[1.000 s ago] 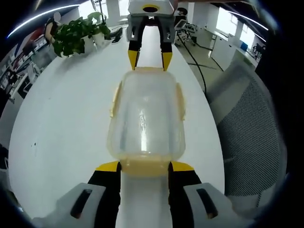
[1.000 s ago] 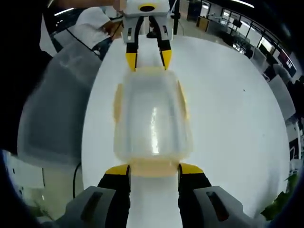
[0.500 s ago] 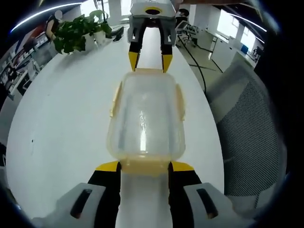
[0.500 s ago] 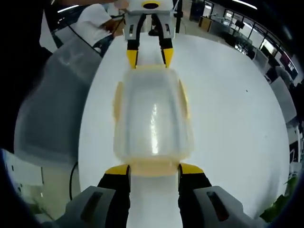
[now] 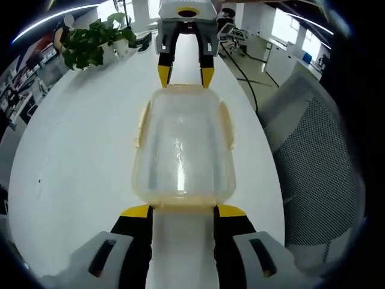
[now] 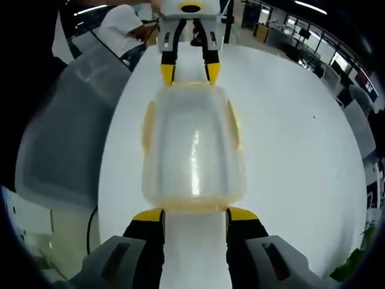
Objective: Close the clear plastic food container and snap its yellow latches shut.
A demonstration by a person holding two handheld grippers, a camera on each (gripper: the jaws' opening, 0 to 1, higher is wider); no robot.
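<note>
The container [image 5: 181, 150] lies on a white table [image 5: 78, 156] at 12 o'clock from the left gripper [image 5: 182, 211]. The right gripper [image 6: 195, 212] faces it from the far end. Both jaws stand spread, gripping nothing.

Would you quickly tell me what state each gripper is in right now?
Left gripper: open, jaws at the near end of the container, holding nothing.
Right gripper: open, jaws at the container's opposite end, holding nothing.

Bare white table [image 5: 78, 150] flanking container [image 5: 182, 147], mesh chair [image 5: 319, 162] close alongside
</note>
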